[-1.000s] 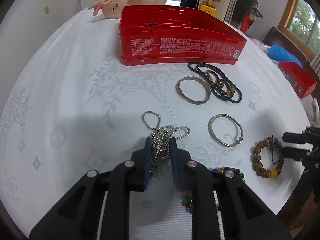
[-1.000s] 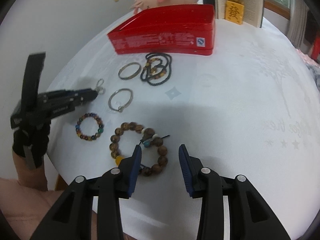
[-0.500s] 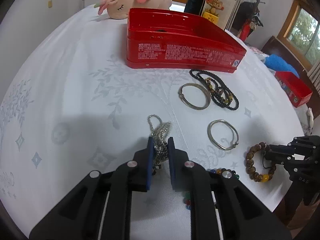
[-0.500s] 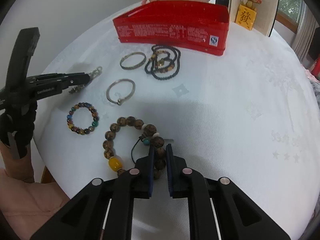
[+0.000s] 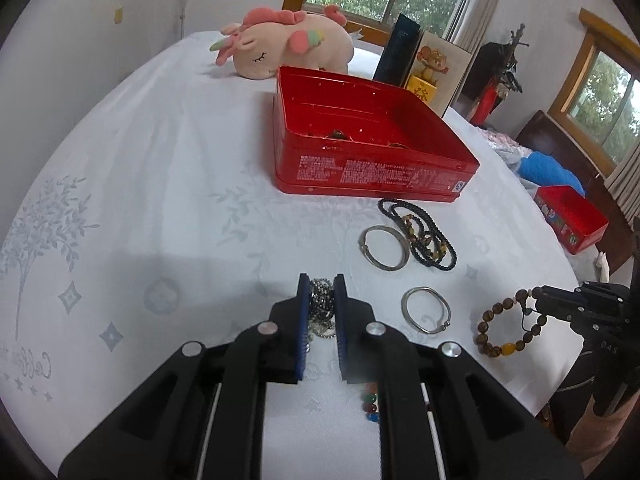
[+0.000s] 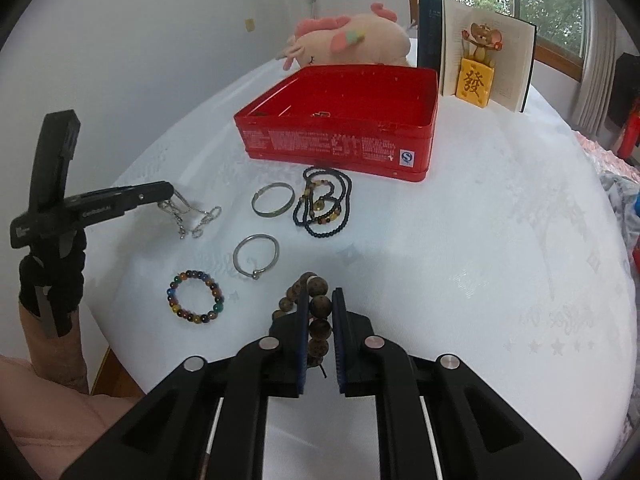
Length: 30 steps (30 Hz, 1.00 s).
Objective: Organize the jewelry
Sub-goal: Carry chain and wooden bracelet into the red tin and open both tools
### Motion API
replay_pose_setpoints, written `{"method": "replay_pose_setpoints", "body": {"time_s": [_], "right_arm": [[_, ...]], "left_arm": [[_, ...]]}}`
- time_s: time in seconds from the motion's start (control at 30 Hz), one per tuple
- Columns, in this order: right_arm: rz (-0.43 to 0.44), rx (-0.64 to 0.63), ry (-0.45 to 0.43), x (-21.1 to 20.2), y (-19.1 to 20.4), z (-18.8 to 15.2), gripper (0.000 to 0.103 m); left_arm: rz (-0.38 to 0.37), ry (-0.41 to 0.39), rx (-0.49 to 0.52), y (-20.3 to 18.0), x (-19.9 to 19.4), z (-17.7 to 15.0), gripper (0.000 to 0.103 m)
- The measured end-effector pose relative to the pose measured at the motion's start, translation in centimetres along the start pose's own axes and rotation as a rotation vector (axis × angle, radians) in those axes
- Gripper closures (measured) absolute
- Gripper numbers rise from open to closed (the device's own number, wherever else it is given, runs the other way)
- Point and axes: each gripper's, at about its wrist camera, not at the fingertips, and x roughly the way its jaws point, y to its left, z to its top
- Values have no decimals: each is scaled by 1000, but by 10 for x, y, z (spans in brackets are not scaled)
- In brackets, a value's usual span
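My left gripper (image 5: 321, 280) is shut on a silver bead chain (image 5: 322, 300) and holds it above the white tablecloth; in the right wrist view the chain (image 6: 188, 216) dangles from it. My right gripper (image 6: 320, 294) is shut on a brown wooden bead bracelet (image 6: 319, 308), lifted off the cloth; in the left wrist view this bracelet (image 5: 505, 326) hangs from its tips. The open red tin (image 5: 436, 184) stands behind, with a few small items inside. On the cloth lie two silver bangles (image 6: 273, 199) (image 6: 256, 256), a black bead necklace (image 6: 324, 210) and a multicoloured bead bracelet (image 6: 195, 297).
A pink plush unicorn (image 5: 280, 50), an open book (image 6: 490, 62) and a yellow mouse figurine (image 6: 476, 80) stand behind the tin. A smaller red box (image 5: 570, 216) sits off the table's right edge. The table's near edge (image 6: 116, 356) runs close below both grippers.
Both grippers closed on their pieces and lifted them: the left raised the silver chain off the cloth, the right closed on the wooden bracelet and raised it. Both views now look higher.
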Motion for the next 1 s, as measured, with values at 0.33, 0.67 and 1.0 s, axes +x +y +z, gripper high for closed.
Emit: {"method": "replay_pose_setpoints", "body": {"time_s": [0.33,0.67,1.0], "right_arm": [[16,16,28,12,-4,-4,92],[21,25,41,18,-7,-4,92],[27,35,40,19,-10,-3,92]], "left_arm": [[74,136,42,3,44,-12,81],[88,156,75,-2,53,-15,59],[78,148,47,-8,52,-19,89]]}}
